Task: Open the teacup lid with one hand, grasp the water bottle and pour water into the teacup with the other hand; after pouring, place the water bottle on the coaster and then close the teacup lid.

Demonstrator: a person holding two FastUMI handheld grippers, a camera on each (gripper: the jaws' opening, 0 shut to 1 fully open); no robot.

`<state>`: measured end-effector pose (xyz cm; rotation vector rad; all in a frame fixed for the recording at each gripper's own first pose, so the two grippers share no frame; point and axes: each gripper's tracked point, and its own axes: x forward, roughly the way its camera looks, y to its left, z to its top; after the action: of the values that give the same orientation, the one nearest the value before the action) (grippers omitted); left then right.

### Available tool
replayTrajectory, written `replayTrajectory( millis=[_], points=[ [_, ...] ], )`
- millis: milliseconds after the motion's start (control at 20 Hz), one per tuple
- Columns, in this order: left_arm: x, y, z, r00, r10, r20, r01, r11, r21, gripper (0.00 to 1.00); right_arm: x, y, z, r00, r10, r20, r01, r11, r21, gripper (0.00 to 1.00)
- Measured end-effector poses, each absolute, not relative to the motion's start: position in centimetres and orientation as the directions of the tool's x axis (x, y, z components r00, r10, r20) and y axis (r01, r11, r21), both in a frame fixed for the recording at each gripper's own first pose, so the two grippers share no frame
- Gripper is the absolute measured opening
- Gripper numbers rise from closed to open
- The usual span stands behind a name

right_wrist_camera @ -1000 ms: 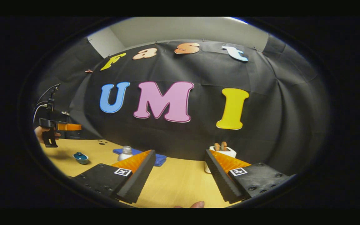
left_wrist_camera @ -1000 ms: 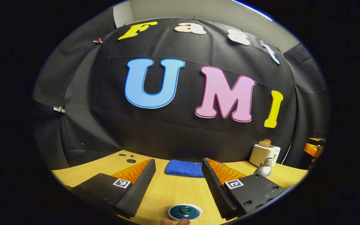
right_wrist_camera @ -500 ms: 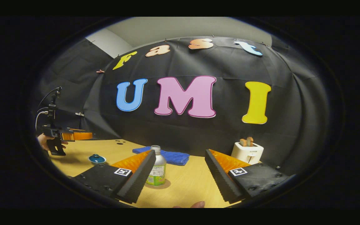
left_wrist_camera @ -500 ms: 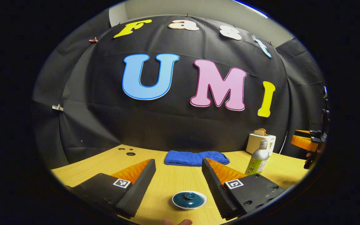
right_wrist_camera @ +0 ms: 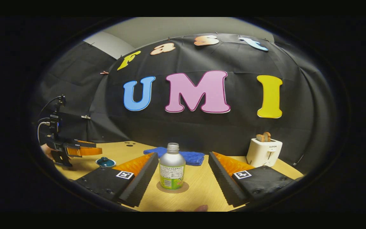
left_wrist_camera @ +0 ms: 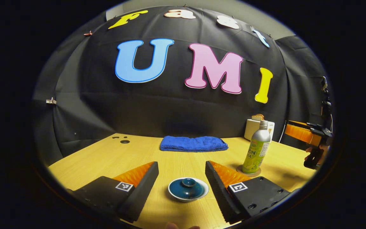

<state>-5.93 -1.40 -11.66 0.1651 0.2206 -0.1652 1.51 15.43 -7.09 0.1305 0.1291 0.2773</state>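
Observation:
A dark teal teacup (left_wrist_camera: 188,189) with its knobbed lid on sits on the wooden table, framed between the fingers of my open left gripper (left_wrist_camera: 181,167), apart from both. A silver water bottle (right_wrist_camera: 172,166) with a green label and no cap stands upright on a round brown coaster (right_wrist_camera: 172,187). My right gripper (right_wrist_camera: 183,159) is open, its fingers either side of the bottle without touching. In the left gripper view the bottle (left_wrist_camera: 256,147) stands at the right, with the right gripper (left_wrist_camera: 307,135) beyond it. In the right gripper view the teacup (right_wrist_camera: 105,162) and left gripper (right_wrist_camera: 75,150) are at far left.
A folded blue towel (left_wrist_camera: 193,143) lies at the back of the table (left_wrist_camera: 91,162) by the black wall. A white toaster (right_wrist_camera: 264,152) holding bread slices stands at the back right. Small dark holes (left_wrist_camera: 122,140) mark the table's far left corner.
Both grippers have tilted down and drawn in: the teacup has moved up between the left gripper's fingers, and the bottle has come to the middle between the right gripper's fingers.

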Motion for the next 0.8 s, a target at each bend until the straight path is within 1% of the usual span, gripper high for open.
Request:
replayTrajectory(
  millis=[100, 150, 250, 300, 450, 550, 600, 800],
  points=[
    [-5.6, -2.2, -12.7, 0.949, -0.164, -0.27, 0.209, 0.967, 0.148, 0.91, 1.5, 15.4, -7.3, 0.954, 0.28, -0.11, -0.263, 0.954, 0.147, 0.96],
    [-5.4, -2.2, -13.2, 0.945, -0.165, -0.284, 0.213, 0.966, 0.148, 0.86, 1.5, 15.3, -7.2, 0.954, 0.279, -0.108, -0.262, 0.953, 0.149, 0.96],
    [-5.2, -2.1, -14.4, 0.935, -0.16, -0.318, 0.215, 0.966, 0.146, 0.8, 1.4, 15.3, -7.1, 0.955, 0.28, -0.101, -0.263, 0.952, 0.154, 0.96],
    [-5.1, -1.9, -14.7, 0.932, -0.149, -0.331, 0.209, 0.966, 0.152, 0.79, 1.4, 15.3, -7.2, 0.955, 0.28, -0.1, -0.263, 0.952, 0.155, 0.96],
    [-4.8, -1.4, -15.8, 0.927, -0.129, -0.352, 0.204, 0.961, 0.185, 0.77, 1.4, 15.2, -7.5, 0.954, 0.283, -0.103, -0.266, 0.952, 0.152, 0.98],
    [-4.7, -1.5, -15.8, 0.926, -0.134, -0.354, 0.212, 0.958, 0.192, 0.69, 1.5, 15.3, -7.9, 0.952, 0.285, -0.107, -0.268, 0.951, 0.152, 0.98],
    [-4.5, -1.6, -15.9, 0.926, -0.138, -0.352, 0.216, 0.957, 0.193, 0.69, 1.5, 15.4, -8.1, 0.952, 0.287, -0.11, -0.268, 0.951, 0.154, 0.98],
    [-3.9, -2.1, -16.5, 0.916, -0.147, -0.374, 0.239, 0.948, 0.212, 0.59, 1.5, 15.6, -8.5, 0.949, 0.291, -0.118, -0.271, 0.949, 0.162, 0.98]
  ],
)
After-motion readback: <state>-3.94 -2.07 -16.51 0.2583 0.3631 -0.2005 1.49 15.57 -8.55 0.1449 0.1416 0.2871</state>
